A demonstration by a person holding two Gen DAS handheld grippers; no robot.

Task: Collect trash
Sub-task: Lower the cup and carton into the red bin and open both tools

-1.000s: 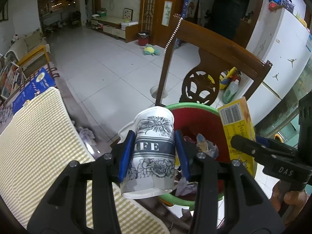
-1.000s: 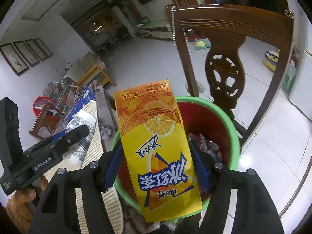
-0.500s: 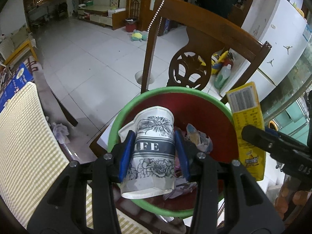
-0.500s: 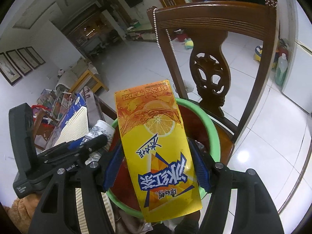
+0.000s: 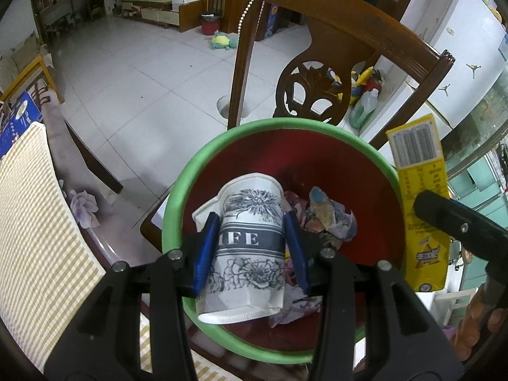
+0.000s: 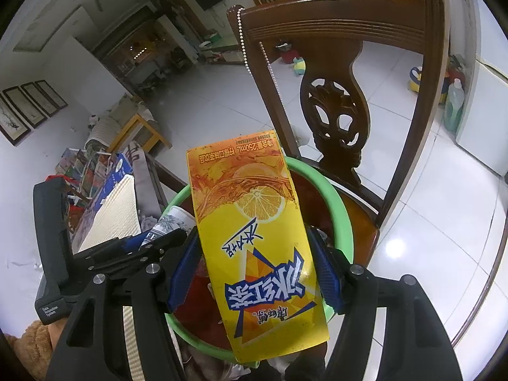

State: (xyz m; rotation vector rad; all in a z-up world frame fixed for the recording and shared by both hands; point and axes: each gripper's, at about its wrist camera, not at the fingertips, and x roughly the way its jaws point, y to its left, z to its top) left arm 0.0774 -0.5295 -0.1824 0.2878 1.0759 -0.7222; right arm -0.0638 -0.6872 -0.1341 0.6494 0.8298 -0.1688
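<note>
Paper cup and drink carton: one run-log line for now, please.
left claw: shut on paper cup, over bin | right claw: shut on drink carton | nothing dropped yet

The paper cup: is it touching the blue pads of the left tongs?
Touching. In the left wrist view, both blue pads of the left tongs press against the sides of the paper cup, above the bin.

Bin (image 5: 222,146) floor mostly hidden under paper cup (image 5: 250,238) and crumpled wrappers (image 5: 327,219). Drink carton (image 6: 257,238) blocks most of the bin interior in right view; carton's small print is unreadable. Chair (image 5: 333,47) top cut off by left view's edge.
</note>
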